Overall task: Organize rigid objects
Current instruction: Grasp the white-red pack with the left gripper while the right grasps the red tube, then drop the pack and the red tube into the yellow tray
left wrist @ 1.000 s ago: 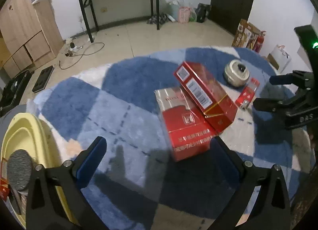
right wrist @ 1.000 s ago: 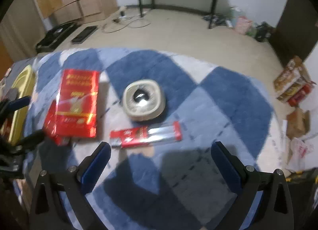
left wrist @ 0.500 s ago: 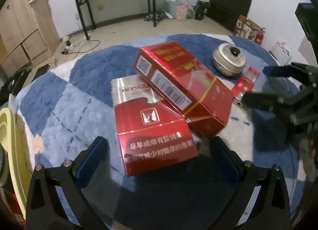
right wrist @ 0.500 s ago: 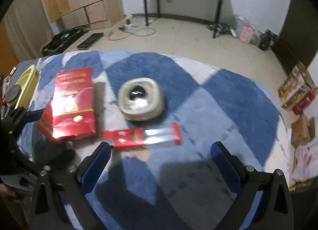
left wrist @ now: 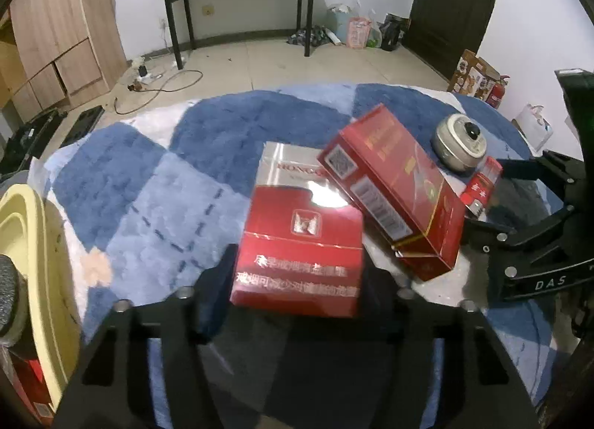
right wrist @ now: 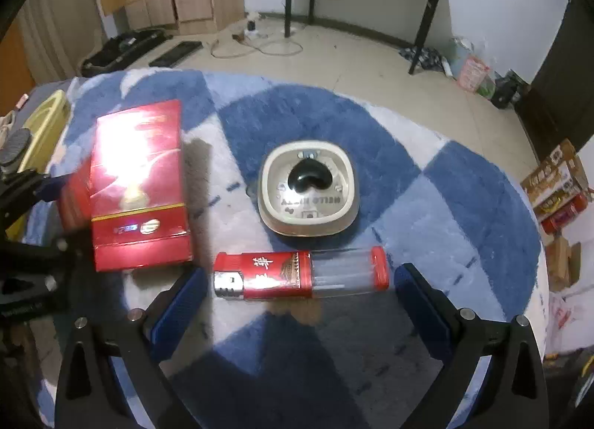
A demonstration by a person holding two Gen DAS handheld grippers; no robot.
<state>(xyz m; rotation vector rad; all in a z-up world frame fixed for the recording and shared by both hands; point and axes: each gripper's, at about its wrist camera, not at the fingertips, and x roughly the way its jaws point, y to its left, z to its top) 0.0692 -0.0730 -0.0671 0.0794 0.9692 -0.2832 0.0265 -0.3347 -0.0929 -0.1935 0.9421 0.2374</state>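
tray: yellow tray [left wrist: 44, 265] at the far left edge of our left view, a grey round disc [left wrist: 9, 299] lying in it; also seen at the left edge of our right view.
left gripper: our left gripper [left wrist: 297, 280] has its fingers narrowed onto the sides of the red-and-silver pack [left wrist: 300, 239]; pack looks gripped, its lower edge between the pads.
tall carton: red carton [left wrist: 393, 191] sits just right of that pack, tilted, its near-left corner overlapping the pack; touching or not, we cannot tell.
rug: blue and white checked rug [right wrist: 445, 206] under everything.
tin: cream square tin [right wrist: 308, 191] with a black heart-shaped knob, centre of our right view, apart from the carton.
lighter case: red and clear lighter case [right wrist: 300, 275] lies flat, lengthwise left to right, near side of the tin.
right gripper: our right gripper [right wrist: 300, 303] has fingers spread wide, one at each end of the lighter case, not touching it.
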